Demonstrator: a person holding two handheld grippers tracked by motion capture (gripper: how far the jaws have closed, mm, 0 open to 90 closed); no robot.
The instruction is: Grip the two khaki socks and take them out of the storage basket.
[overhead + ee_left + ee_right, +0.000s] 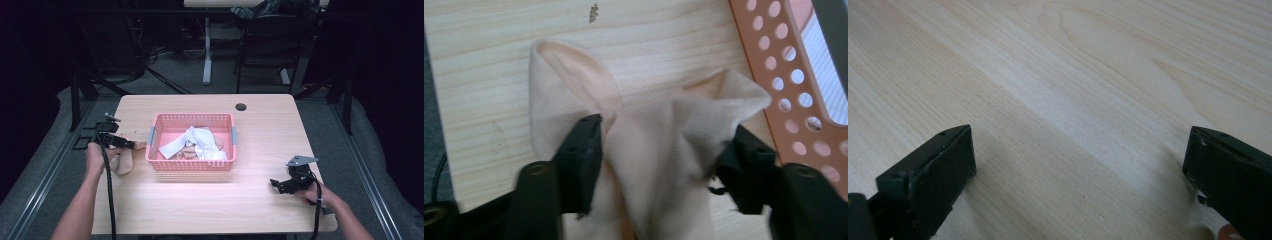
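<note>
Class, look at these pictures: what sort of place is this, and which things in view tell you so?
Probably a lab or office workroom: a wooden desk with a cable hole, another desk's leg, and a dark chair behind.

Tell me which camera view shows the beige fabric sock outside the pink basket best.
The left gripper view: the beige fabric sock lies close up, bunched between the left gripper and its wide-apart jaws, on the wooden table. The high view shows it small, left of the pink perforated plastic basket. The right gripper view looks onto bare tabletop.
</note>
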